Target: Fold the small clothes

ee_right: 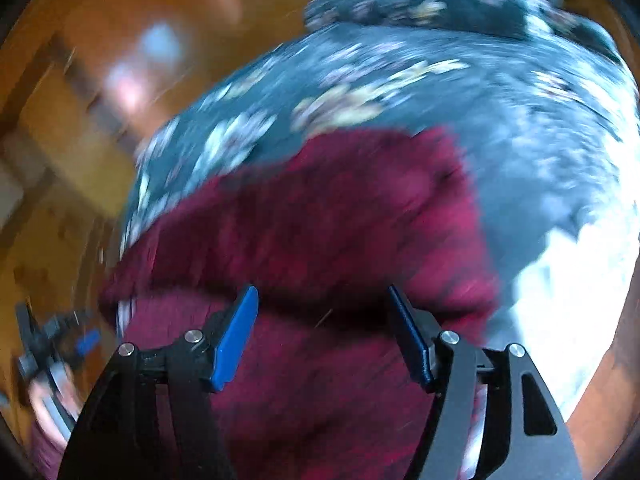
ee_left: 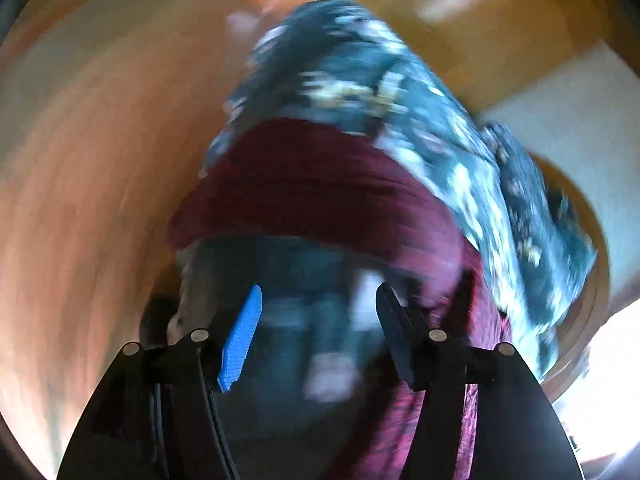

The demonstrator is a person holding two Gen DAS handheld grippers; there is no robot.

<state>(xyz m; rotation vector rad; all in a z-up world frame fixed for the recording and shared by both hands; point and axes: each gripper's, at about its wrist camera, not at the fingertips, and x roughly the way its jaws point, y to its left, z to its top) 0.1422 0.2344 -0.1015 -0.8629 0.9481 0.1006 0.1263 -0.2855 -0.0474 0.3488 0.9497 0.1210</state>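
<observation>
Plainly, the left gripper [ee_left: 318, 312] hangs parted and empty above the clothes, the maroon cloth [ee_left: 320, 184] lies on the floral one [ee_left: 360, 76], and the right gripper [ee_right: 322, 312], wide and empty, hovers over maroon, likely seeking an edge.

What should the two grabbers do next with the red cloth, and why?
Probably lower the right gripper and pinch the near edge of the red cloth. Both the right and the left gripper are open and hold nothing. The red cloth lies on the blue flowered cloth on the wooden table, apparently not yet neatly folded. The pictures are blurry, so this is a guess.
</observation>
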